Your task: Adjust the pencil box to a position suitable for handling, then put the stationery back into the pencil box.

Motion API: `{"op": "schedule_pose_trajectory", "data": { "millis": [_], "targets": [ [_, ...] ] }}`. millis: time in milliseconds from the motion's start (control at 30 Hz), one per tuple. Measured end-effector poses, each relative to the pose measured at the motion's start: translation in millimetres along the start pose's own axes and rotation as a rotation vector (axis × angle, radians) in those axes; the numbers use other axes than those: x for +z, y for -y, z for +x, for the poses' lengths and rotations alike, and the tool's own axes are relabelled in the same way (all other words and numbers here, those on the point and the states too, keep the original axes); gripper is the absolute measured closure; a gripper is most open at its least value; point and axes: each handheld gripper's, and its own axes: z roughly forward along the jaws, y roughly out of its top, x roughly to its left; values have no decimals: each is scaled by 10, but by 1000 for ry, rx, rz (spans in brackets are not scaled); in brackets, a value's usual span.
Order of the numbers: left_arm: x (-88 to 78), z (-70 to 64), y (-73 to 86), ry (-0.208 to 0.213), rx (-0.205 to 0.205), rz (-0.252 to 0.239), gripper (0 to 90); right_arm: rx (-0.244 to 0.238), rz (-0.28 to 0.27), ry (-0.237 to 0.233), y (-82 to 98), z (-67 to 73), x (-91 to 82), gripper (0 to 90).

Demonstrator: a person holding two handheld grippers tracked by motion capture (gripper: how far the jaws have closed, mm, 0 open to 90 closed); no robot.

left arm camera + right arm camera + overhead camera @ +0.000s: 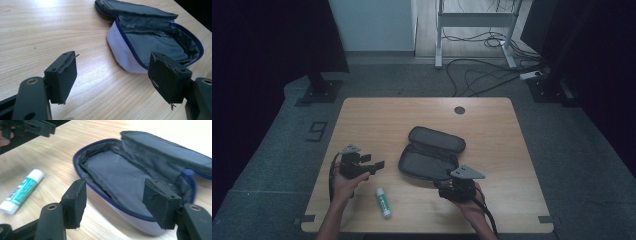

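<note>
Beyond pouch (155, 40), far rim cropped

An open pouch (431, 152) is laid mid-counter (492, 120); a glue stick (383, 202) is placed left of it, nearer the front edge.

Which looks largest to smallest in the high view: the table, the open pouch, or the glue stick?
1. Table, by far the largest.
2. Open pouch.
3. Glue stick, the smallest.

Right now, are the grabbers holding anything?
No. Both the left gripper and right gripper are open and hold nothing; the pencil case and glue stick lie untouched.
</note>
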Motion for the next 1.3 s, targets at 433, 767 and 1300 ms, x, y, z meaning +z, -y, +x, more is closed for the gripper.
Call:
{"op": "schedule_pose_trajectory", "data": {
  "millis": [433,767,1300],
  "targets": [
    [24,100,55,-7,-35,12,235,-48,31,-87,-9,315,180,361],
    [69,103,63,-10,-28,32,237,-73,42,-135,-47,535,324,374],
    [51,125,78,-7,-33,34,240,-103,74,-199,-43,855,511,382]
  ]
}}
